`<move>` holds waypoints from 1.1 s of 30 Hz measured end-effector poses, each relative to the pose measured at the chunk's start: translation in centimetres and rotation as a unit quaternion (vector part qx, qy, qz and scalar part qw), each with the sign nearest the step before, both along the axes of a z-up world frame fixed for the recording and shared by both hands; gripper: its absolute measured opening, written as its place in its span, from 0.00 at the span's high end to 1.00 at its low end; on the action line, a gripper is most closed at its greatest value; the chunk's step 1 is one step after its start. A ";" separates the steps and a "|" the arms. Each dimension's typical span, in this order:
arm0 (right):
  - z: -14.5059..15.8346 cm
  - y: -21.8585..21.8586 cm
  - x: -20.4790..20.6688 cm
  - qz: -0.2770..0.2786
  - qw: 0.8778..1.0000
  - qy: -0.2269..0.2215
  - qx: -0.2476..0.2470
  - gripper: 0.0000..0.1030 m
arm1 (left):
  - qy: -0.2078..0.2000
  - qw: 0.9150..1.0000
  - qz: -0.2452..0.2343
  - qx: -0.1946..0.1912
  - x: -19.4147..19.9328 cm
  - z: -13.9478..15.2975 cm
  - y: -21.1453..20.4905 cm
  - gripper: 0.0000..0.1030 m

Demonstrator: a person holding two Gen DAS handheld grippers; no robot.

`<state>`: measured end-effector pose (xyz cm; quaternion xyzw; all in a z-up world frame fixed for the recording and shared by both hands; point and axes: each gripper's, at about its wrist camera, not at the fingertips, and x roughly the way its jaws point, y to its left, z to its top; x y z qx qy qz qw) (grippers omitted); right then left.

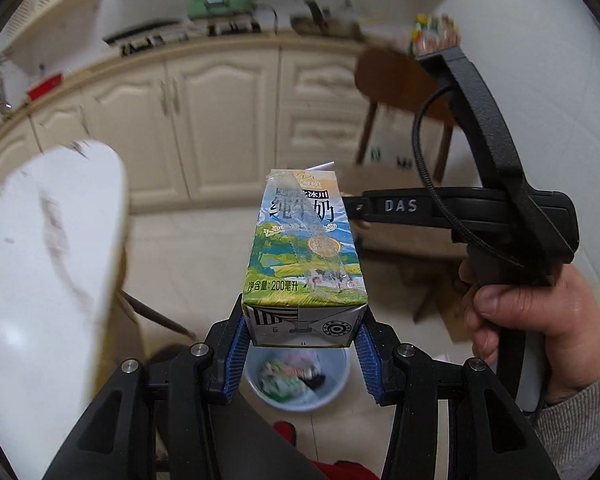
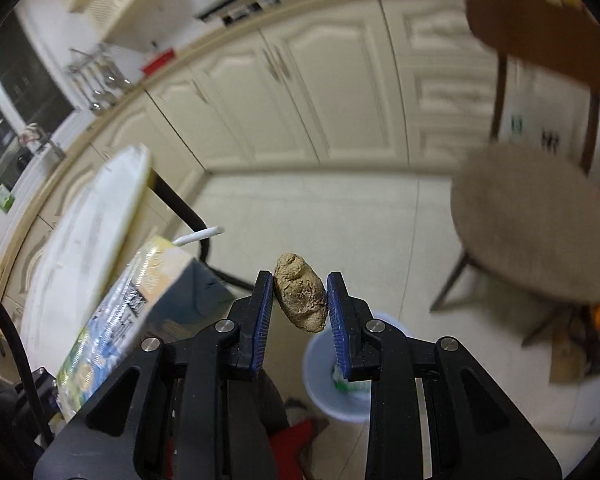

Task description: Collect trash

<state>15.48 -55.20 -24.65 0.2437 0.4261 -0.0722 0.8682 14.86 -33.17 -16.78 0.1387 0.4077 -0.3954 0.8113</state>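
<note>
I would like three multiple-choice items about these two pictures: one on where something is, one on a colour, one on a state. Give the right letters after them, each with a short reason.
1. Where is the bin?
A. on the counter
B. on the floor below the grippers
C. on the chair

2. What colour are the pads of the right gripper?
A. blue
B. red
C. white

3. What is the state of the left gripper?
A. open and empty
B. shut on a milk carton
C. shut on a spoon

Answers
1. B: the pale bin, with trash in it, stands on the tiled floor under both grippers.
2. A: both ribbed pads are blue, one on each side of the brown lump that the jaws hold.
3. B: the jaws press on the bottom end of the milk carton, whose straw points away from the camera.
</note>
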 end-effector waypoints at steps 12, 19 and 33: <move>-13.6 -4.3 -0.6 -0.051 0.990 0.094 0.091 0.52 | 0.076 0.989 -0.027 0.127 1.5 -8.2 -6.1 0.35; -16.4 -7.1 -2.5 -0.095 0.980 0.111 0.136 0.02 | 0.054 0.987 -0.017 0.152 3.7 -8.0 -9.0 0.04; -5.5 -8.1 -2.6 -0.124 0.987 0.054 0.088 0.00 | -0.043 0.995 0.000 0.086 2.2 2.9 -3.8 0.01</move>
